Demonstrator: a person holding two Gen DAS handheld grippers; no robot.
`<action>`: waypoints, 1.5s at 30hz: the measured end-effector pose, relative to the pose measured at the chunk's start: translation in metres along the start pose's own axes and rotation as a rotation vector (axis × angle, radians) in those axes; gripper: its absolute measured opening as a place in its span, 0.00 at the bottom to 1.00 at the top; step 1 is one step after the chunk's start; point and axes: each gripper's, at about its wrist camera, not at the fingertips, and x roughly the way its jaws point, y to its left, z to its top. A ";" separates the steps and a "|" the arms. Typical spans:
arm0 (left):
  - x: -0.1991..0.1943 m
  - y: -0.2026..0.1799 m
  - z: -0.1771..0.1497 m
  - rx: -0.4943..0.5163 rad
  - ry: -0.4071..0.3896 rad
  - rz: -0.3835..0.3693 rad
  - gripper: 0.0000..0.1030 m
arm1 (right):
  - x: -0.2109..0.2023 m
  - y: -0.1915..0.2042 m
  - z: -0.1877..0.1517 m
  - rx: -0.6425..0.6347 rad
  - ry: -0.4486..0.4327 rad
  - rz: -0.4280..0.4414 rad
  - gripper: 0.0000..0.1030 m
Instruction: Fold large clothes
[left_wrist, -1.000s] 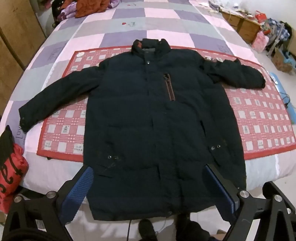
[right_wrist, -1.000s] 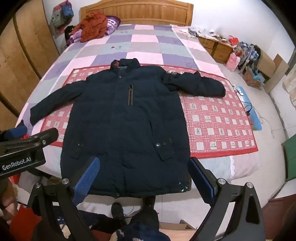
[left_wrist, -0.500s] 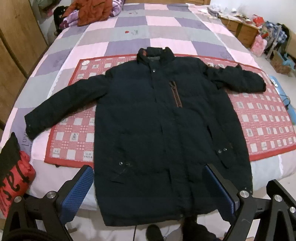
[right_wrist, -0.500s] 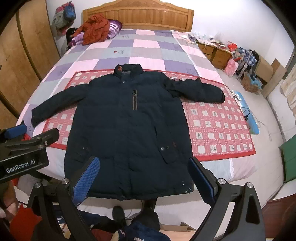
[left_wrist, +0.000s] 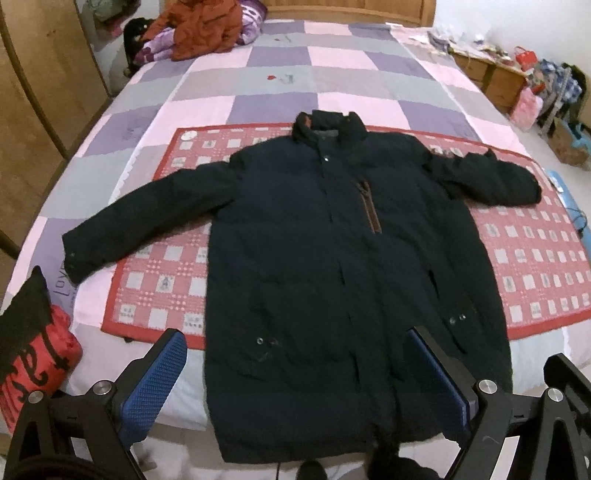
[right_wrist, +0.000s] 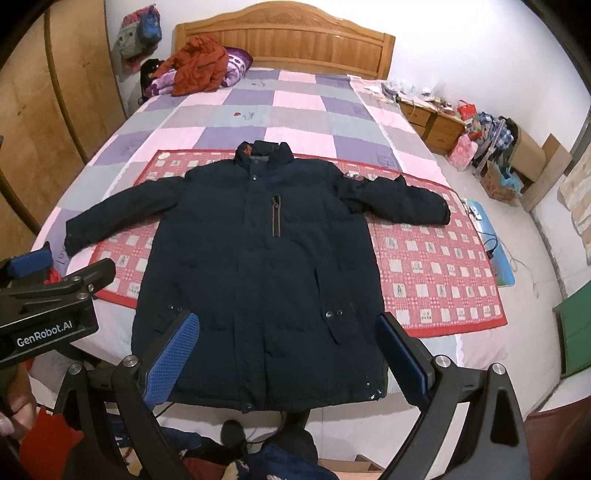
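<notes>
A large dark navy padded coat (left_wrist: 332, 258) lies flat, front up, on a red checked mat (left_wrist: 535, 258) across the bed, collar far, hem hanging over the near edge. Both sleeves are spread out to the sides. It also shows in the right wrist view (right_wrist: 258, 266). My left gripper (left_wrist: 295, 369) is open and empty, held above the coat's hem. My right gripper (right_wrist: 288, 354) is open and empty, also above the hem. The left gripper's body (right_wrist: 48, 310) shows at the left of the right wrist view.
The bed (right_wrist: 295, 110) has a pink, purple and grey patchwork cover and a wooden headboard (right_wrist: 288, 48). An orange garment (right_wrist: 199, 66) lies by the pillows. A wardrobe (right_wrist: 55, 110) stands left. Cluttered drawers (right_wrist: 432, 118) and bags stand right. A red and black bag (left_wrist: 33, 362) sits near left.
Both grippers have tilted up and drawn back a little, so the coat sits lower in both views and more of the bed's far end shows. The coat has not moved.
</notes>
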 end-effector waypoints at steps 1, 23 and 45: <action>0.001 0.001 0.001 -0.003 0.003 0.001 0.95 | 0.000 0.000 0.001 -0.001 0.003 0.001 0.95; 0.035 -0.037 0.018 -0.021 0.074 0.036 0.95 | 0.051 -0.045 0.020 0.005 0.081 0.049 0.95; 0.066 -0.078 0.041 0.008 0.072 0.045 0.95 | 0.087 -0.105 0.024 0.066 0.120 0.042 0.95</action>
